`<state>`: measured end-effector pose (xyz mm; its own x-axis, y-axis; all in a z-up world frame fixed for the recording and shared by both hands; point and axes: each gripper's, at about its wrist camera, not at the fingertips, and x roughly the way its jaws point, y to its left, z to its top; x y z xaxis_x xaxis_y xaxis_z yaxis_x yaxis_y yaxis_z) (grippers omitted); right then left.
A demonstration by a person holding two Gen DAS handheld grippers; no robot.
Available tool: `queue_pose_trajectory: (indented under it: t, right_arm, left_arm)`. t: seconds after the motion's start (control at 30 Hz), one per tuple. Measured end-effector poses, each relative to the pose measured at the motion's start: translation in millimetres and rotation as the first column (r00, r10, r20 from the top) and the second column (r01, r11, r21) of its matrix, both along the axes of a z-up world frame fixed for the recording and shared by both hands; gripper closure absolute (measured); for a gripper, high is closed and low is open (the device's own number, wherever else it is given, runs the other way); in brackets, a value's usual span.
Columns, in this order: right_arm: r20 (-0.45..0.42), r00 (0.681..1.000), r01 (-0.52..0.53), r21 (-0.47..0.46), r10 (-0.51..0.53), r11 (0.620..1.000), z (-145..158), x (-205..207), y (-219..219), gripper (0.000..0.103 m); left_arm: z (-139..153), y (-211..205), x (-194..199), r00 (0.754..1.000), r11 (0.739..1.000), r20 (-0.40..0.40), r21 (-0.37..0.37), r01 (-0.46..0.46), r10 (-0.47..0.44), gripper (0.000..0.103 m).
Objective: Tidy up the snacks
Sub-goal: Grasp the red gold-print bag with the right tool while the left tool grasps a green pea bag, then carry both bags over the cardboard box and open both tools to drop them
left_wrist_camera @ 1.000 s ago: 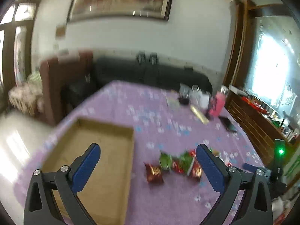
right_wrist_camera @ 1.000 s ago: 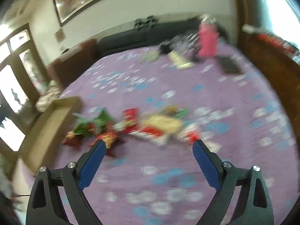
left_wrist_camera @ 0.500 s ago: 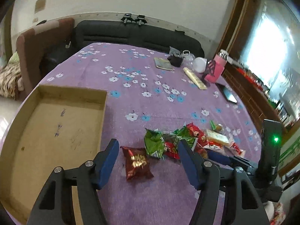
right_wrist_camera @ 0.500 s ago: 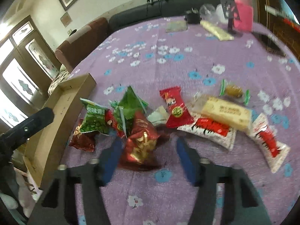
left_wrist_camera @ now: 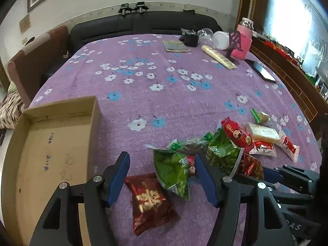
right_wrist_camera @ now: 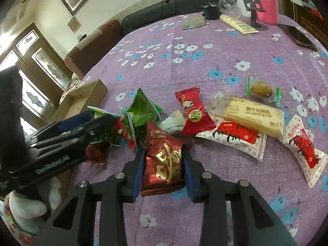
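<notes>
Several snack packets lie in a heap on the purple flowered tablecloth (left_wrist_camera: pixel 164 86). My left gripper (left_wrist_camera: pixel 162 176) is open, its fingers either side of a dark red packet (left_wrist_camera: pixel 150 199) and a green packet (left_wrist_camera: pixel 174 171). My right gripper (right_wrist_camera: pixel 163 160) is shut on another dark red packet with gold writing (right_wrist_camera: pixel 164 160); it also shows in the left wrist view (left_wrist_camera: pixel 251 167). An empty cardboard box (left_wrist_camera: pixel 51 153) stands to the left of the heap, also in the right wrist view (right_wrist_camera: pixel 82 100). Red, green and yellow packets (right_wrist_camera: pixel 252 112) lie to the right.
At the table's far end stand a pink bottle (left_wrist_camera: pixel 244 41), a phone stand (right_wrist_camera: pixel 254 4), a cup (left_wrist_camera: pixel 220 40), a long yellow packet (left_wrist_camera: pixel 218 56), a booklet (left_wrist_camera: pixel 175 46) and a phone (left_wrist_camera: pixel 262 71). A black sofa (left_wrist_camera: pixel 143 26) lies behind.
Both grippers have come down and forward to the snack heap. My right gripper has closed on the dark red packet. My left gripper has narrowed around the packets in front of it.
</notes>
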<state>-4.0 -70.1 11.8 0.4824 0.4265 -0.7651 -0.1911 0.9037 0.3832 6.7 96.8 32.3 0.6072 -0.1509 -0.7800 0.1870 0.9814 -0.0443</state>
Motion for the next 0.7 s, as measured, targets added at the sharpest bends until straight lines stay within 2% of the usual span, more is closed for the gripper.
queue_pose_trajectory:
  t: [0.07,0.1,0.17,0.27,0.33,0.53,0.7]
  right_arm:
    - [0.000,1.000,0.000,0.005,0.000,1.000,-0.3,0.4,-0.8,0.069]
    - [-0.001,1.000,0.001,0.006,-0.001,1.000,-0.6,0.4,-1.2,0.069]
    - [0.002,1.000,0.004,0.011,-0.004,1.000,-1.1,0.0,-1.8,0.068]
    - [0.006,1.000,0.006,0.004,-0.006,1.000,-1.0,0.3,-0.9,0.067]
    - [0.011,1.000,0.005,-0.008,-0.005,1.000,-0.9,-0.1,0.6,0.067]
    - [0.013,1.000,0.010,-0.008,-0.010,1.000,0.3,-1.6,1.3,0.072]
    - [0.021,1.000,0.012,0.006,-0.012,1.000,9.1,-12.1,-1.9,0.072]
  left_arm:
    - [-0.6,-3.0,1.4,1.000,1.000,0.005,-0.001,0.003,-0.003,0.039]
    - [-1.8,-3.7,2.3,1.000,1.000,-0.001,-0.011,0.009,-0.010,0.049]
    - [-5.6,-3.7,4.1,1.000,0.999,-0.023,-0.028,0.017,-0.018,0.058]
    - [-9.4,-4.5,4.1,1.000,1.000,-0.025,-0.024,0.017,-0.018,0.058]
    - [-8.6,-4.0,3.1,1.000,0.999,-0.019,-0.034,0.019,-0.020,0.067]
    - [-4.8,-0.6,-0.6,1.000,0.997,-0.006,-0.078,0.017,-0.018,0.069]
    - [17.8,7.5,-19.0,0.999,0.991,0.049,-0.133,0.027,-0.021,0.069]
